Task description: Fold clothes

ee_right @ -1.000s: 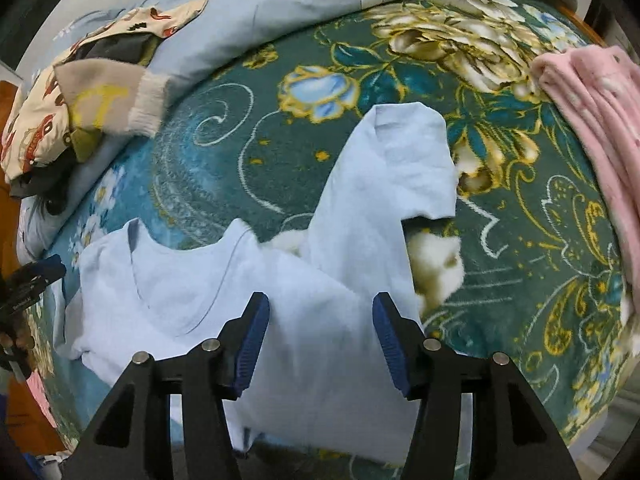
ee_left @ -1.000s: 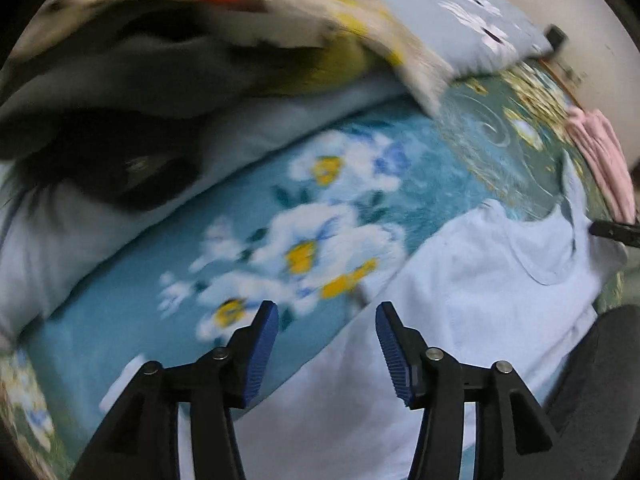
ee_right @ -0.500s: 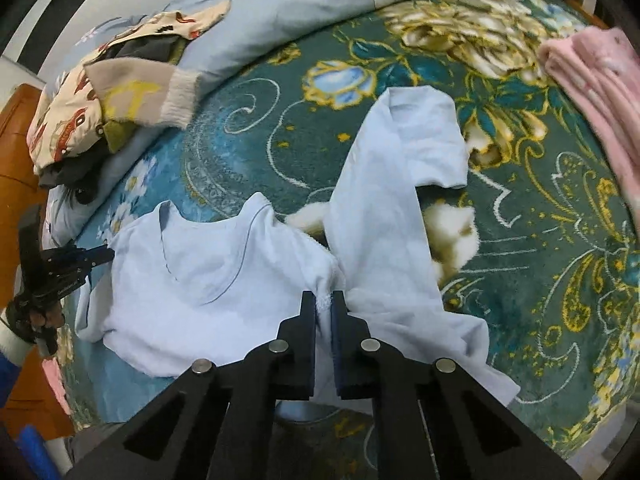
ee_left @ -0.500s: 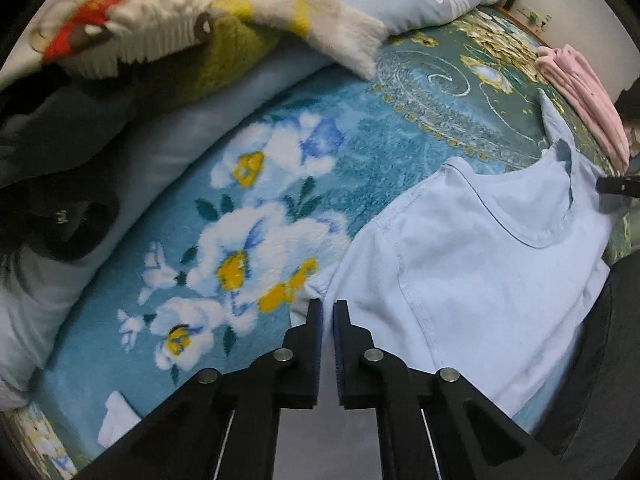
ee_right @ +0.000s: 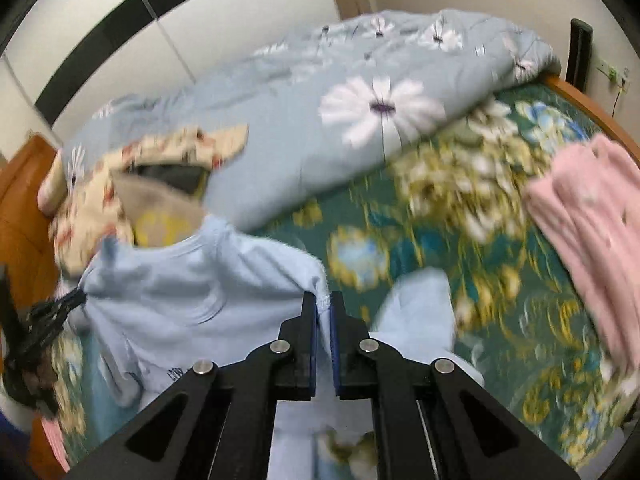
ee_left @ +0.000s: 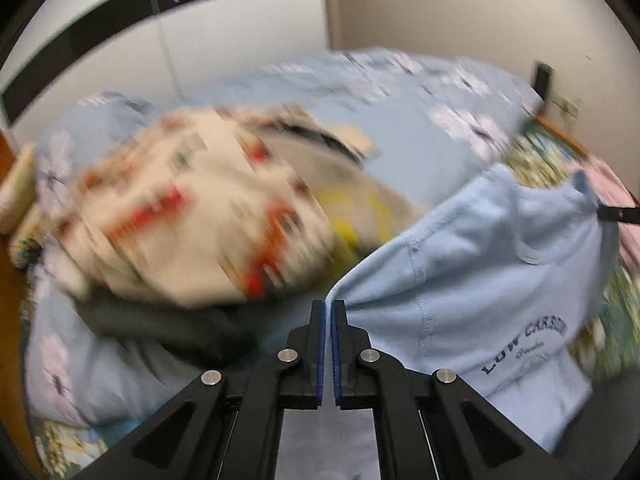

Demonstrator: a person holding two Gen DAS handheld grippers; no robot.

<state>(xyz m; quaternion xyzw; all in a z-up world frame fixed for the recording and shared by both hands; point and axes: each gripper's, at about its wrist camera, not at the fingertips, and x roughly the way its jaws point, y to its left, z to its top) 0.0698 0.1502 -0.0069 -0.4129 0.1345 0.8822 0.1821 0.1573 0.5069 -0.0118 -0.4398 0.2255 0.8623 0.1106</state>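
Pale blue cotton hangs stretched between the two tools: the T-shirt [ee_left: 492, 280] is off the bed, held up by its two shoulders. The left tool [ee_left: 328, 307] has its blue pads pressed together on a bunched bit of the shirt's shoulder seam, and the cloth fans out to the right from there, dark printed lettering showing low on it. The right tool [ee_right: 324, 303] is pinched narrow on the other shoulder edge, with the stitched hem caught between its pads. In the right wrist view the shirt [ee_right: 192, 300] spreads leftward to the left tool, while one sleeve droops just right of the fingers over the green flowered blanket [ee_right: 500, 300]. Behind it lies a grey-blue quilt [ee_right: 360, 108] with white daisies. A pink garment [ee_right: 580, 216] rests on the blanket at the right, well apart from the shirt. A cream, red-patterned heap of clothes [ee_left: 192, 208], blurred, sits behind the shirt on the left.
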